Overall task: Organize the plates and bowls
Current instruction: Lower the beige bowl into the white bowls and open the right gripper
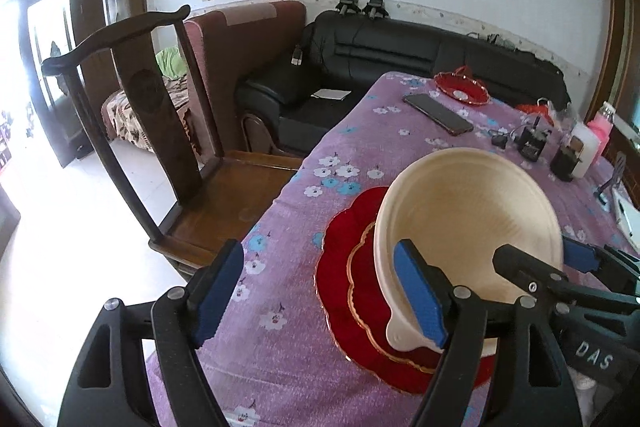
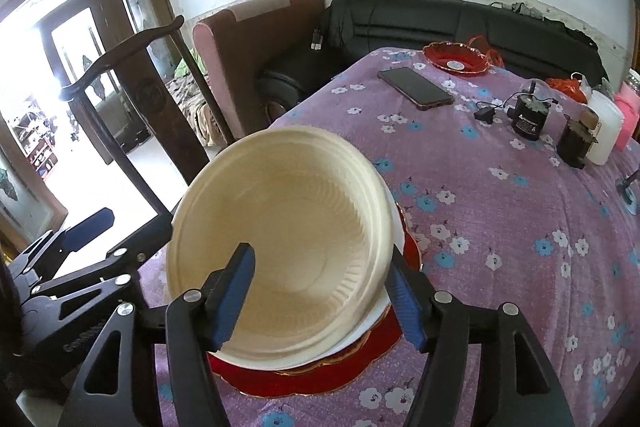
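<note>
The right hand-held gripper clasps the tilted cream bowl by its rim above the red plates at the desk's near edge, the left hand-held gripper spread empty beside, so the thin rim could slip and tip the stack.

A cream bowl sits tilted atop stacked red scalloped plates.
</note>
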Demonstrator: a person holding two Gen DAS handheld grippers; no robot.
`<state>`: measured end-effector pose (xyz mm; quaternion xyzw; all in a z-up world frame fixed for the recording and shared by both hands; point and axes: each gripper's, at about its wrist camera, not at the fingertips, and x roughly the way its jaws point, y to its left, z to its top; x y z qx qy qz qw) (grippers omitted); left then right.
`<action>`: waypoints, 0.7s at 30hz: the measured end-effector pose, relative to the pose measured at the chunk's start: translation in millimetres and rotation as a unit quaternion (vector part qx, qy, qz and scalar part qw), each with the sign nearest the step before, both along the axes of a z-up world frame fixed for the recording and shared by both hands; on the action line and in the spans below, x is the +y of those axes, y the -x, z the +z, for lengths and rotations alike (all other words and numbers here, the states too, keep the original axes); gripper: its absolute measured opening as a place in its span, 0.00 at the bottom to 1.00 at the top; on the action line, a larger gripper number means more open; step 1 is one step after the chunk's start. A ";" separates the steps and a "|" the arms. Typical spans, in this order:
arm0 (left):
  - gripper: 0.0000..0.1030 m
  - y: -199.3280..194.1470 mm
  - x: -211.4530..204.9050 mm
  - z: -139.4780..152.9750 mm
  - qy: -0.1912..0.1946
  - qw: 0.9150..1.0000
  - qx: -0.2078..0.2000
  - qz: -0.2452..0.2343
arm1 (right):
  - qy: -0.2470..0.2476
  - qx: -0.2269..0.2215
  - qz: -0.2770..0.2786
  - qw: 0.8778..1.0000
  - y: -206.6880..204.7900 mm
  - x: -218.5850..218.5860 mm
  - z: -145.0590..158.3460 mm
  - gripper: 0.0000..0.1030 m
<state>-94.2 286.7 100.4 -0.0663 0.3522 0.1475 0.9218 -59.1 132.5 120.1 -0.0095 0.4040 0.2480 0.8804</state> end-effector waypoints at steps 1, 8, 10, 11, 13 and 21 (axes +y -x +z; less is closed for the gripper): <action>0.81 3.0 0.6 0.4 0.003 1.000 -0.002 0.002 | -0.001 -0.003 -0.002 1.000 1.1 -0.9 1.3 0.68; 0.82 17.0 -0.5 2.3 0.016 1.000 -0.009 0.007 | -0.016 -0.016 -0.017 1.000 9.8 -13.4 10.7 0.68; 0.82 22.6 -4.5 3.8 0.013 1.000 -0.012 0.006 | -0.028 -0.019 -0.022 0.999 15.0 -19.7 14.4 0.68; 0.82 25.1 -5.9 4.1 0.014 1.000 -0.013 0.003 | -0.036 -0.021 -0.026 0.999 19.2 -24.2 16.4 0.68; 0.82 31.1 -9.4 4.1 0.016 1.000 -0.015 -0.001 | -0.048 -0.025 -0.033 0.998 27.2 -32.1 19.0 0.69; 0.82 49.2 -24.8 -2.7 0.010 1.000 -0.012 0.014 | -0.106 -0.021 -0.078 0.991 62.0 -72.7 11.5 0.75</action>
